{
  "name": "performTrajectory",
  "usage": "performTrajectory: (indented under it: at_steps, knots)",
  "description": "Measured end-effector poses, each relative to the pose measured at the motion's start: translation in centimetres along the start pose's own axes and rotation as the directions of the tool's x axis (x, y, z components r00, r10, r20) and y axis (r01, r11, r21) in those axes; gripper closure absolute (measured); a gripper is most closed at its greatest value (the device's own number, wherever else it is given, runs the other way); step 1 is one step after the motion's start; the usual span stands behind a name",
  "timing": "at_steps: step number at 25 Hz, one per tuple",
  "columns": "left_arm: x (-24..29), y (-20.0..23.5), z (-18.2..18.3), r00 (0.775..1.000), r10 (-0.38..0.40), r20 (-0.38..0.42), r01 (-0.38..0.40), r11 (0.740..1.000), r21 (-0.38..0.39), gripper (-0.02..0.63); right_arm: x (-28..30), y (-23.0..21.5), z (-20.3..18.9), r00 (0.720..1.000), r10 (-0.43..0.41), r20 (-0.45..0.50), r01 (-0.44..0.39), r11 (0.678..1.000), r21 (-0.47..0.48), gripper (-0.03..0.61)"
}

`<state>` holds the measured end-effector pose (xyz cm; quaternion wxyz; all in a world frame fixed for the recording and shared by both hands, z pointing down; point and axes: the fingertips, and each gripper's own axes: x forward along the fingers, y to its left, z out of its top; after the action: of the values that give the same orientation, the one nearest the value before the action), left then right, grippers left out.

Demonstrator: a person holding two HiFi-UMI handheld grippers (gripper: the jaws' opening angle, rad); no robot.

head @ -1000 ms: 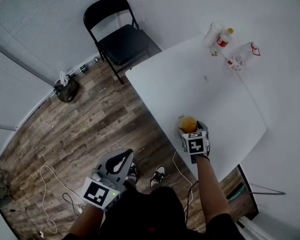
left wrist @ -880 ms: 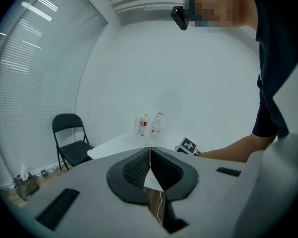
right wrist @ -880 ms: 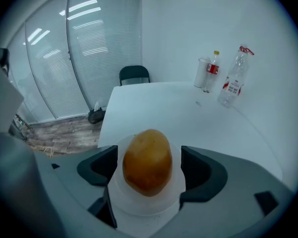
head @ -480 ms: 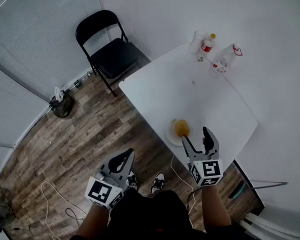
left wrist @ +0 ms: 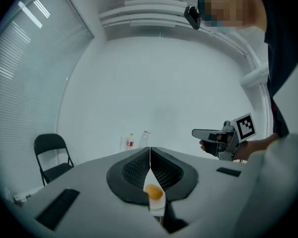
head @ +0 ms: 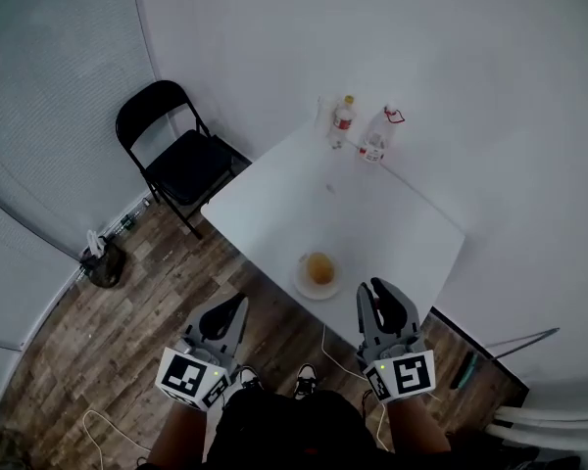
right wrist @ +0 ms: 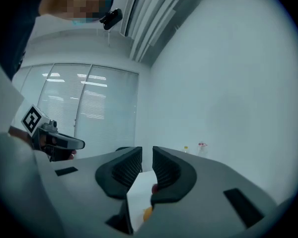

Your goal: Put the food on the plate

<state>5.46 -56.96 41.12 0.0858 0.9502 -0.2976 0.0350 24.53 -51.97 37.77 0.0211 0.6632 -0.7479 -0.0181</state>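
Note:
An orange round piece of food lies on a white plate near the front edge of the white table. My right gripper hovers off the table's near edge, right of the plate and clear of it. Its jaws are closing, a narrow gap is left and nothing is between them. My left gripper hangs over the floor, left of the plate, jaws shut and empty. Past its jaws, the food shows far below.
Two bottles stand at the table's far corner against the wall. A black folding chair is on the wooden floor to the left. Cables lie on the floor near the person's feet.
The right gripper has let go of the food on the plate, drawn back toward the person and narrowed its jaws. The head view has pulled back from the table.

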Motion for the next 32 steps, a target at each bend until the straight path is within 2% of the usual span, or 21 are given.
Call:
performTrajectory:
  at_steps: [6, 11, 20, 32]
  knots:
    - [0.3, -3.1, 4.2, 0.996, -0.079, 0.044, 0.075, 0.992, 0.098, 0.591, -3.9, -0.5, 5.4, 0.992, -0.051, 0.111, 0.056, 0.997, -0.043, 0.543]
    - [-0.6, -6.1, 6.4, 0.982, -0.164, 0.096, 0.151, 0.980, 0.132, 0.591, -5.6, -0.9, 6.7, 0.987, -0.082, 0.137, 0.084, 0.996, -0.012, 0.556]
    - [-2.5, -6.3, 7.6, 0.979, -0.162, 0.124, 0.142, 0.977, 0.158, 0.591, -6.3, -0.3, 7.4, 0.987, -0.090, 0.134, 0.089, 0.996, 0.013, 0.556]
    - [-3.2, -5.8, 7.4, 0.980, -0.153, 0.123, 0.135, 0.980, 0.143, 0.591, -6.3, 0.9, 8.4, 0.990, -0.048, 0.133, 0.054, 0.998, -0.036, 0.556]
